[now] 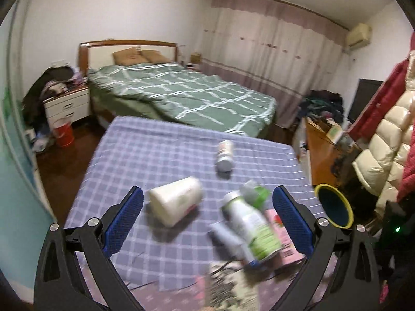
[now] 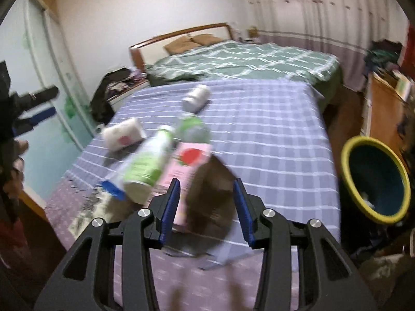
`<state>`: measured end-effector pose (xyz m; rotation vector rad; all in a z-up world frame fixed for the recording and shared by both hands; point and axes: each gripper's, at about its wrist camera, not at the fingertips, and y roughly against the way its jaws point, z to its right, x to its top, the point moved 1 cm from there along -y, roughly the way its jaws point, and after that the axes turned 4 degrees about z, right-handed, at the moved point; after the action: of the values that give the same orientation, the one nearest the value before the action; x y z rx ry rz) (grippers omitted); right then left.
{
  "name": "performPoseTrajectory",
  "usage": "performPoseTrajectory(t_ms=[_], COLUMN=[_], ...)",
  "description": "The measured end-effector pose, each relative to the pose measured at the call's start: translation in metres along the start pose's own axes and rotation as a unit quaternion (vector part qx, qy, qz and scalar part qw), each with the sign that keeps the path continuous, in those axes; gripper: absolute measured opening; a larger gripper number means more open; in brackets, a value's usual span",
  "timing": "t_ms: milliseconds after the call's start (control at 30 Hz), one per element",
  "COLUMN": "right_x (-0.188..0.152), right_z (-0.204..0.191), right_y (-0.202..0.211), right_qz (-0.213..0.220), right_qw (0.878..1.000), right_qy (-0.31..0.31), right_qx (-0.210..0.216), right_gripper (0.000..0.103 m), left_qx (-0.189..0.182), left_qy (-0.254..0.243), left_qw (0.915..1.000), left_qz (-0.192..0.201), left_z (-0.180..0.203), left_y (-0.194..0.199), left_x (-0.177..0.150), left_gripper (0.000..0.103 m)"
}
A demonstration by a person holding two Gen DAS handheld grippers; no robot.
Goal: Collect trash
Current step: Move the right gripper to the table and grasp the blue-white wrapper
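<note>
Squarely between the right fingers (image 2: 173, 202), brown wrapper (image 2: 210, 199).

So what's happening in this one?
A person with a tool in each hand is clearing trash off a checked table in a bedroom. The right tool has a blurred brown item between its fingers; whether it is gripped is unclear. The left tool hangs open and empty over a tipped cup and bottle. A yellow-rimmed bin waits beside the table.

cup (image 1: 176, 204) left of bottle (image 1: 250, 226), bin (image 2: 376, 178) beside table (image 2: 272, 134)
</note>
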<state>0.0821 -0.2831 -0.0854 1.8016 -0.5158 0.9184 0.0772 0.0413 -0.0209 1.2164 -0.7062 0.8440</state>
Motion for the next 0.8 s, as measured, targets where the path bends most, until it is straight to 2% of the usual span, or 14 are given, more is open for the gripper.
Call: performPoseTrajectory(t_ms=[200, 333, 633, 800], right_x=[0.012, 0.009, -0.002, 0.006], right_z=[-0.051, -0.072, -0.084, -0.087], right_y=[-0.024, -0.050, -0.070, -0.065], right_qz=[-0.010, -0.036, -0.051, -0.022], right_qw=[0.999, 0.997, 0.996, 0.998], right_qy=[0.044, 0.056, 0.068, 0.066], right_qx=[0.031, 0.037, 0.005, 0.007], right_gripper=[0.041, 0.041, 0.041, 0.041], left_qx=[0.025, 0.023, 0.011, 0.010], left_qy=[0.024, 0.027, 0.031, 0.032], left_qw=[0.9994, 0.9994, 0.9993, 0.9991], left_qz=[0.003, -0.002, -0.019, -0.024], left_z=[-0.027, -0.029, -0.025, -0.026], left_y=[0.009, 0.004, -0.012, -0.017], left_x=[-0.015, -0.018, -0.028, -0.031], left_gripper=[0.098, 0.098, 0.098, 0.098])
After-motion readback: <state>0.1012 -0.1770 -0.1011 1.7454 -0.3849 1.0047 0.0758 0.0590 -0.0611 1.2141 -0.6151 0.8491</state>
